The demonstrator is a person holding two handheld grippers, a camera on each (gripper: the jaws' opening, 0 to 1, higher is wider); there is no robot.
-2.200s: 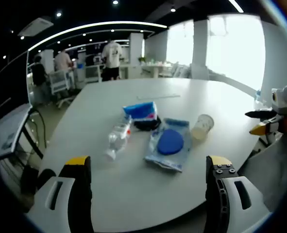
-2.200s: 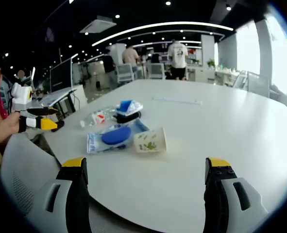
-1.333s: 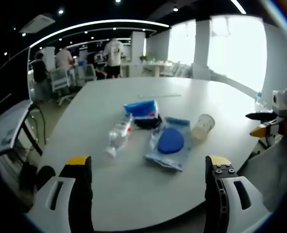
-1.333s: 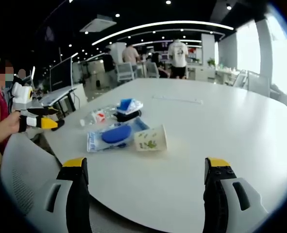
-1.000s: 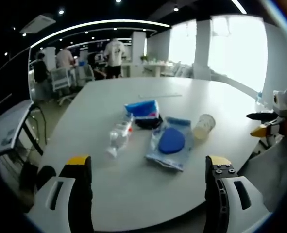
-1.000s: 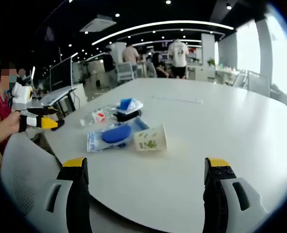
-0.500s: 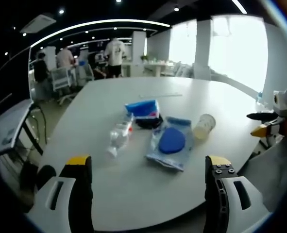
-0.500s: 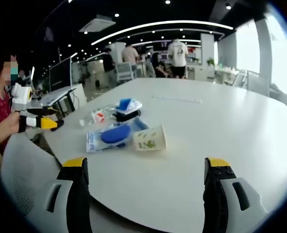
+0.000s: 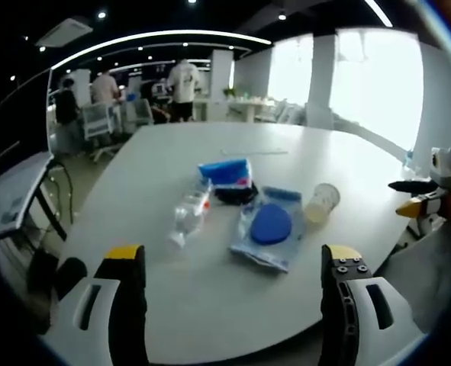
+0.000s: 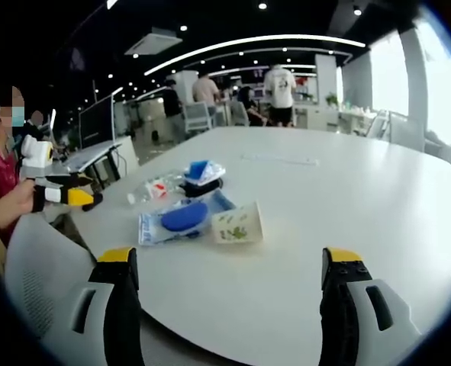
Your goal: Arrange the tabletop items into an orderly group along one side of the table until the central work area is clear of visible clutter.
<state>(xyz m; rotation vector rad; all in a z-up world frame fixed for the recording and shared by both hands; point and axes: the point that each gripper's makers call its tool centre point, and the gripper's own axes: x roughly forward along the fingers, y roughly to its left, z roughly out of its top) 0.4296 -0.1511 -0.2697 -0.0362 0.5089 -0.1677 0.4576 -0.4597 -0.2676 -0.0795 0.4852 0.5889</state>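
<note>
- Left tool [image 9: 229, 263]: jaws stand wide apart, nothing between them; it hangs over the near edge of the tabletop [image 9: 210, 297], clear of all items.
- Right tool [image 10: 223, 263]: jaws likewise wide apart and unloaded, held over its own edge of the tabletop, well short of the items.
- Items sit in a loose cluster near the middle of the white tabletop.
- Clear plastic bottle [image 9: 187, 216]: lying on its side, at the left of the cluster in the left gripper view.
- Blue tissue pack [image 9: 224, 171]: resting on a dark object [image 9: 236, 195], just beyond the bottle's cap end.
- Clear pouch [image 9: 267, 236] holding a blue round item [image 9: 271, 225]: lying flat, just beside the bottle and touching or nearly touching the dark object.
- Paper cup [image 9: 320, 202]: tipped on its side, just beside the pouch on the side away from the bottle; leaf print visible in the right gripper view.
- Thin pale strip [image 9: 254, 151]: lying flat farther across the tabletop, well apart from the cluster.
- Background: people [image 9: 183, 88] standing at desks.
</note>
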